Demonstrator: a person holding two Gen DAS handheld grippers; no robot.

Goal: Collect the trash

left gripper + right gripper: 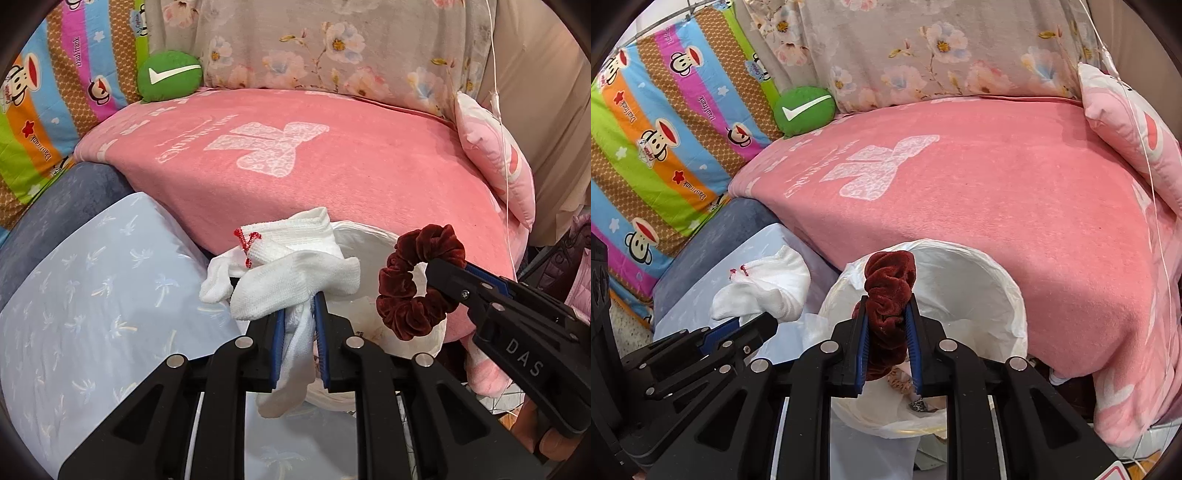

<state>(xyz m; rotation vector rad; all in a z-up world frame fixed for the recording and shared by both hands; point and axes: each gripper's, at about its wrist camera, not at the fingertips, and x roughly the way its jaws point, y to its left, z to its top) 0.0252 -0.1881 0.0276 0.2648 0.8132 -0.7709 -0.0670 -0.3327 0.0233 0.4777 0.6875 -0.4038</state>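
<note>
My left gripper (300, 295) is shut on a white sock with red stitching (295, 269), held just left of a white-lined trash bin (369, 236). In the right wrist view the sock (768, 286) and left gripper (764, 323) show at lower left. My right gripper (888, 301) is shut on a dark red velvet scrunchie (888, 291), held over the open bin (979, 288). The scrunchie (406, 295) and right gripper (432, 267) also show in the left wrist view. Some scraps lie at the bin's bottom.
A bed with a pink blanket (979, 199) lies behind the bin. A green check-mark cushion (805, 110), a striped monkey-print quilt (665, 129), a floral cover (923, 48) and a pink pillow (1130, 129) ring it. A pale blue palm-print cloth (92, 295) is at left.
</note>
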